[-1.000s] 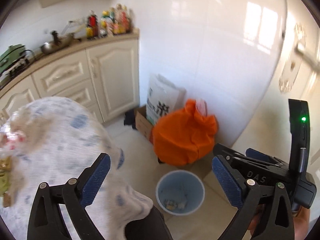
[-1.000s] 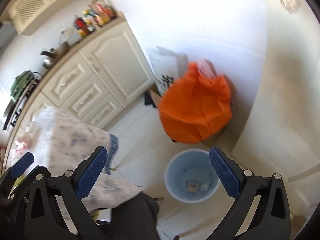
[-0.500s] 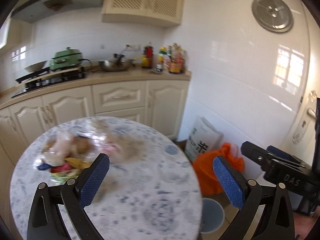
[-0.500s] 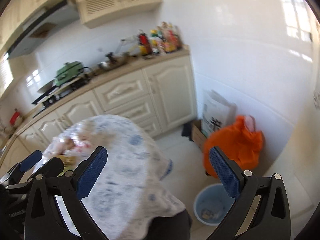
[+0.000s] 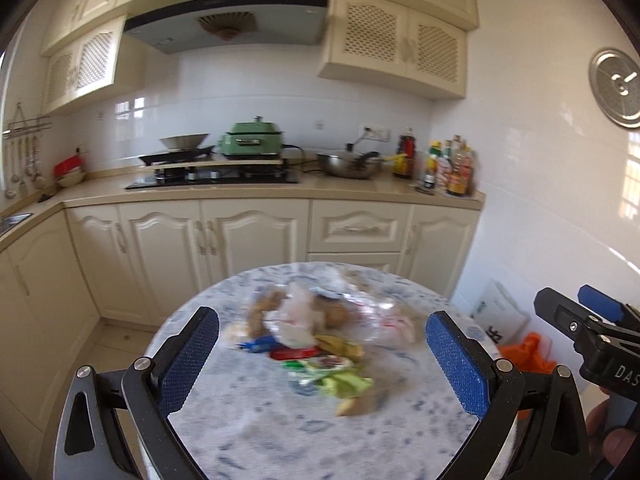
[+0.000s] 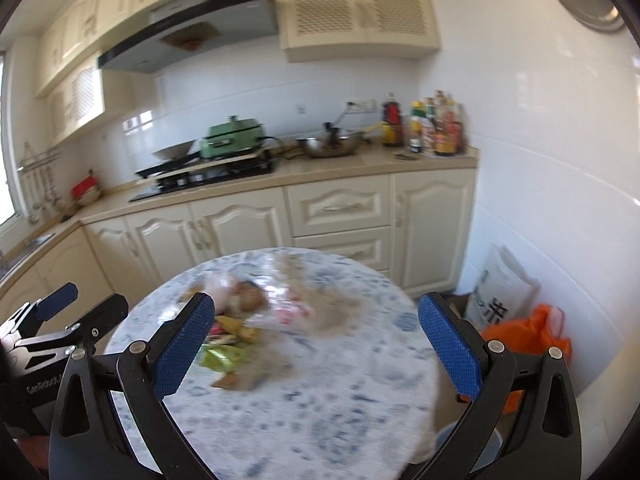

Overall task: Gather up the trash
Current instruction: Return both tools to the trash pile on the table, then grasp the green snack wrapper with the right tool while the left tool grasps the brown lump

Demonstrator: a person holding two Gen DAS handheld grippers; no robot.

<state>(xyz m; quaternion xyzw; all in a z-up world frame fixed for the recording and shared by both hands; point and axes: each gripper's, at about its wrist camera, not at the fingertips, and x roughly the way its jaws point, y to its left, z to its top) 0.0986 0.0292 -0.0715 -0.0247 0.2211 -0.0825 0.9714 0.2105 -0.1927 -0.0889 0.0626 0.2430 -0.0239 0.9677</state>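
Over on the far left the counter runs along the wall with a green cooker (image 5: 252, 140) on the stove and a steel wok (image 5: 349, 164) beside it, then a cluster of sauce bottles (image 5: 448, 168) at the counter's right end. In front of all that stands a round table (image 5: 280, 432) under a blue-speckled cloth, both grippers hovering above its near edge. The left gripper (image 5: 318, 356) has its jaws spread wide with nothing between them, and the trash pile (image 5: 316, 344) — blurred wrappers in red, blue and green, some crumpled clear plastic, brownish scraps — lies on the cloth framed between its blue pads. The right gripper (image 6: 316, 344) hangs beside it, equally released and empty; from its camera the trash sits near its left finger. Farther right, on the floor by the white tiled wall, an orange bag (image 6: 524, 340) slumps against a white paper sack (image 6: 500, 296).
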